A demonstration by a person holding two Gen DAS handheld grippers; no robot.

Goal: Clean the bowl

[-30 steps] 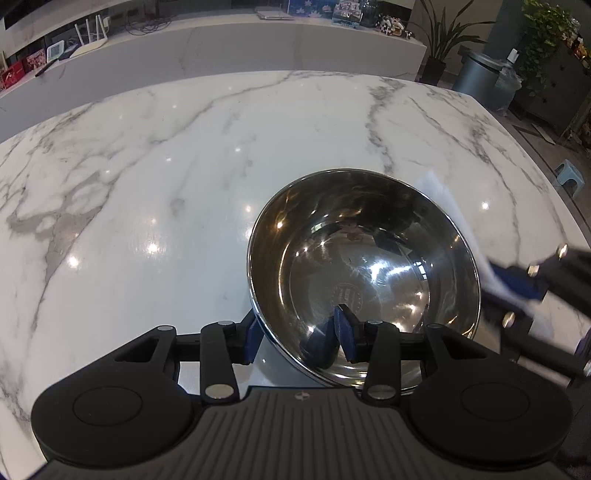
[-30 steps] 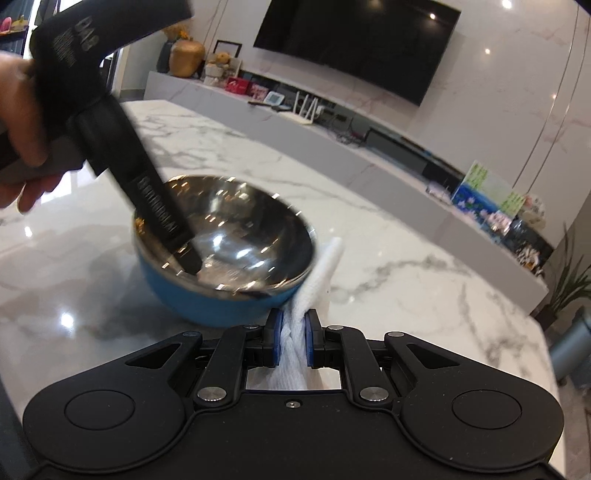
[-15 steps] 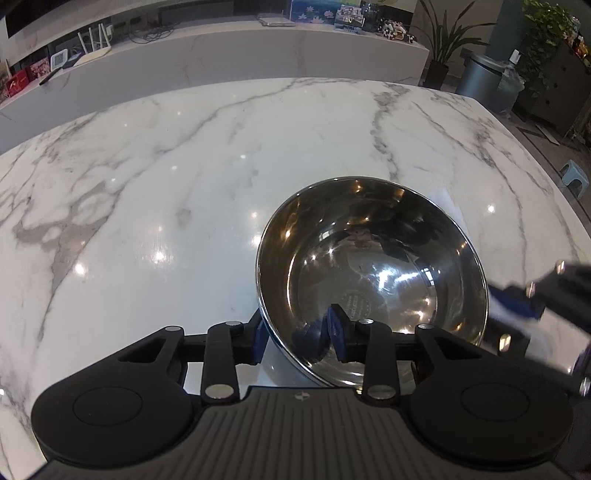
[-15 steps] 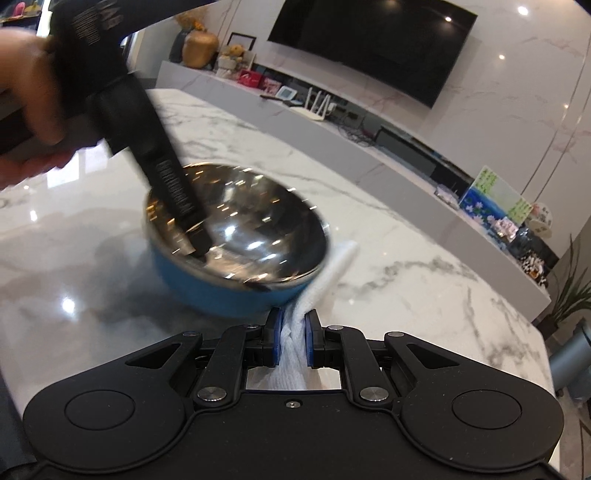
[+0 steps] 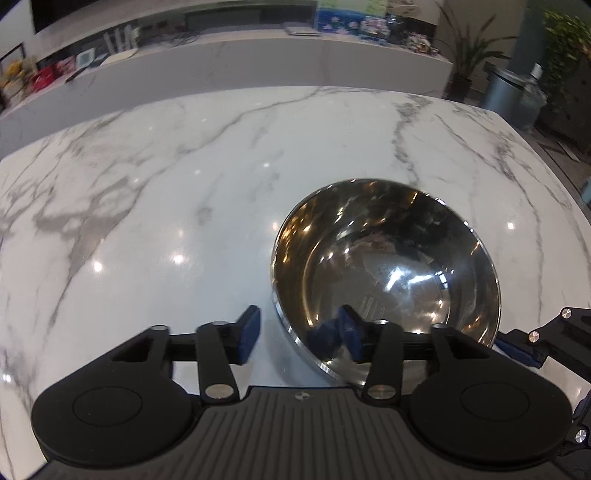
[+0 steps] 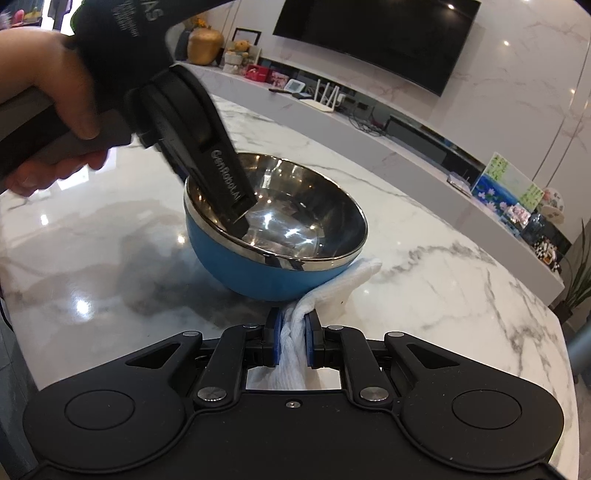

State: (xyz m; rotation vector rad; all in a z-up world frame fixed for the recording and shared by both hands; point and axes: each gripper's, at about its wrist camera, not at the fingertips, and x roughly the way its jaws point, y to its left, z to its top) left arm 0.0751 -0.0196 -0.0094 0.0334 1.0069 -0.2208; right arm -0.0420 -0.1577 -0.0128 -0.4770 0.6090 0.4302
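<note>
Marble bench (image 5: 184,206) carried the bowl (image 6: 280,254); left hand-held gripper (image 5: 299,334), just opening, straddled its near rim loosely, while right hand-held gripper (image 6: 293,334) pinched the cloth (image 6: 332,284) for wiping.

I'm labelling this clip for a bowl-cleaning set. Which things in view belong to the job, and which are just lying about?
Job:
- bowl, steel inside, blue outside
- white cloth, pinched in the right gripper
- left gripper, jaws just opened, astride the bowl's rim

Lying about:
- router, TV, picture cards on the far ledge
- potted plant, bin
</note>
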